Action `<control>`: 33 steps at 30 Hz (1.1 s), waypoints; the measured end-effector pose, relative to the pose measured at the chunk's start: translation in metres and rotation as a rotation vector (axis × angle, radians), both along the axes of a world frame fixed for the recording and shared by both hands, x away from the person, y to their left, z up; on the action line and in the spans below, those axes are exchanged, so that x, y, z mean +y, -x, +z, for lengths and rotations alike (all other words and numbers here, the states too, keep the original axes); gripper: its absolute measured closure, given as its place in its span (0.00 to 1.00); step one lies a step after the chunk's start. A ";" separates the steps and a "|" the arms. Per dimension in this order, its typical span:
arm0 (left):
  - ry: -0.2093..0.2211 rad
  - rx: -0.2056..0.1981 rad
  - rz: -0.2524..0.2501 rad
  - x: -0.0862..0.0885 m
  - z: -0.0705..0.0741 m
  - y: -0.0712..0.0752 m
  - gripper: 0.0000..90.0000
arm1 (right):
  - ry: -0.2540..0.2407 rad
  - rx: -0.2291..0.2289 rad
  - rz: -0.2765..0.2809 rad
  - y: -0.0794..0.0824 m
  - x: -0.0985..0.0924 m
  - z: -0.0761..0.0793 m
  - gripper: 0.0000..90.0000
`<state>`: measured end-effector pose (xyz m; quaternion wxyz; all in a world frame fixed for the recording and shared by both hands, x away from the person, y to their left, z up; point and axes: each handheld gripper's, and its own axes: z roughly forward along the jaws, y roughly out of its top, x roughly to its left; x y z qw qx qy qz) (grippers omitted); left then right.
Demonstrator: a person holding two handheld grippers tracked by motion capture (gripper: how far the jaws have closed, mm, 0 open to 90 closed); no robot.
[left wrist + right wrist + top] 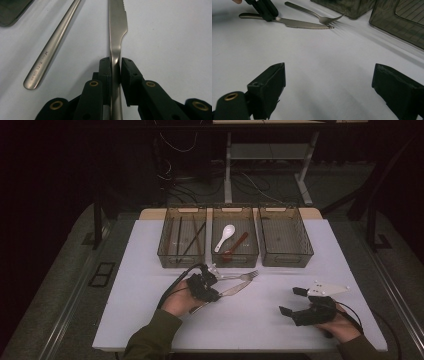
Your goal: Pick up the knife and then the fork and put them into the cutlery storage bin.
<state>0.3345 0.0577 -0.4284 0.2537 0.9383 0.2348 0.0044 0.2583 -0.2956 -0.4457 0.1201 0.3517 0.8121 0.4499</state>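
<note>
The left gripper point(115, 65) clamps the handle of a serrated steel table knife point(117, 30) lying on the white table point(150, 310); the right gripper point(291, 300) stands wide.

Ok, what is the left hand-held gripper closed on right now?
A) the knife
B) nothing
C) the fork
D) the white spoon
A: in the left gripper view the left hand-held gripper has both pads pressed on the handle of the knife, while the fork lies free beside it on the table.
</note>
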 end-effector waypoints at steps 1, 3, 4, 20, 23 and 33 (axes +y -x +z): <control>-0.004 -0.004 -0.002 0.000 0.000 0.001 0.86 | 0.000 0.000 0.001 0.000 0.000 0.000 0.13; 0.003 -0.009 0.006 0.000 -0.001 0.002 0.87 | 0.002 -0.004 0.005 -0.001 0.001 0.000 0.13; 0.011 -0.008 0.006 0.001 -0.001 0.002 0.87 | 0.003 -0.001 0.004 0.000 0.001 -0.001 0.13; 0.025 -0.048 -0.022 0.003 -0.002 0.007 0.88 | 0.001 -0.001 0.000 0.000 0.000 0.000 0.13; 0.037 -0.053 -0.035 0.003 0.000 0.008 0.88 | 0.003 -0.002 0.003 0.000 0.001 0.000 0.13; 0.144 -0.101 -0.039 0.004 0.016 0.013 0.88 | 0.003 -0.003 0.009 0.000 0.003 0.000 0.13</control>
